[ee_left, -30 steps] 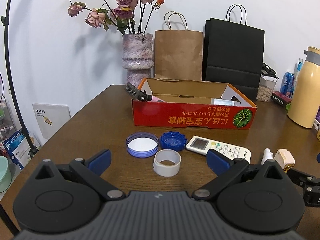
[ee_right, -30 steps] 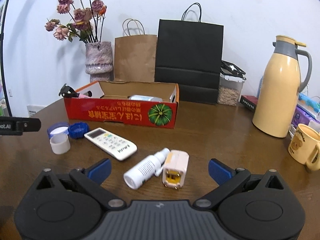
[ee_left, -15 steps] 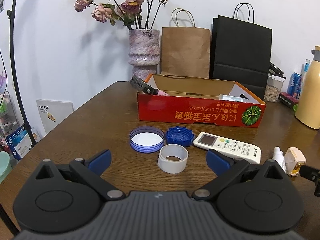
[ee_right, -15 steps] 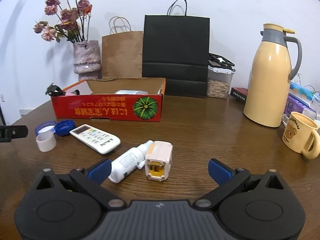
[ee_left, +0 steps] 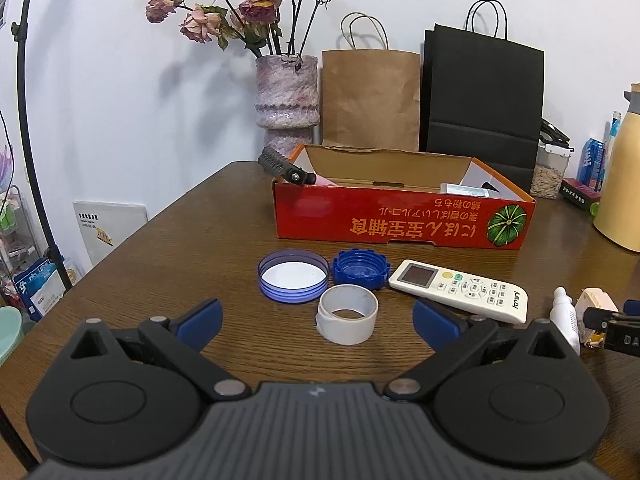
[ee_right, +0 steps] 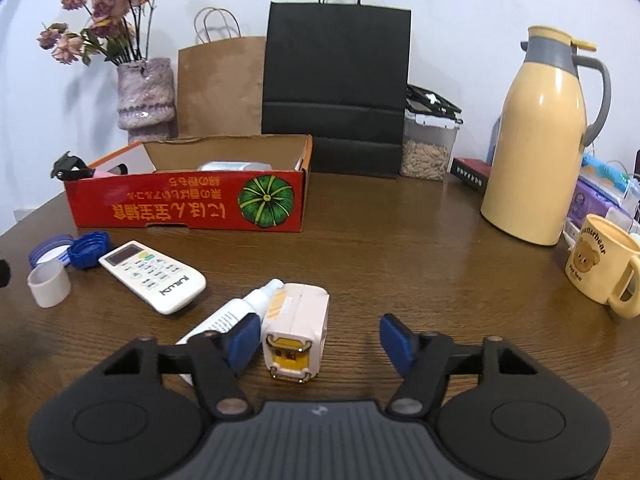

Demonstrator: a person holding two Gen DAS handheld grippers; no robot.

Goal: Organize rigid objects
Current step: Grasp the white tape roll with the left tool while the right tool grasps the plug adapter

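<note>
My left gripper (ee_left: 316, 316) is open, its jaws on either side of a white tape roll (ee_left: 347, 313) on the wooden table. Behind the roll lie a purple lid (ee_left: 293, 275), a blue cap (ee_left: 361, 268) and a white remote (ee_left: 460, 290). My right gripper (ee_right: 320, 340) is open around a cream plug adapter (ee_right: 298, 322); its left pad (ee_right: 242, 340) lies over a white spray bottle (ee_right: 232, 318). The red cardboard box (ee_right: 192, 204) stands behind, open, with a brush (ee_left: 282, 168) and a pale item inside.
A flower vase (ee_left: 287, 100), a brown paper bag (ee_left: 370, 100) and a black bag (ee_right: 336, 88) stand by the wall. A yellow thermos (ee_right: 540, 148), a bear mug (ee_right: 600, 266) and a seed jar (ee_right: 430, 144) stand at the right. The table edge runs along the left.
Both grippers moved forward and lower. The right one closed in around the plug adapter and narrowed somewhat. The left one came closer to the tape roll.
</note>
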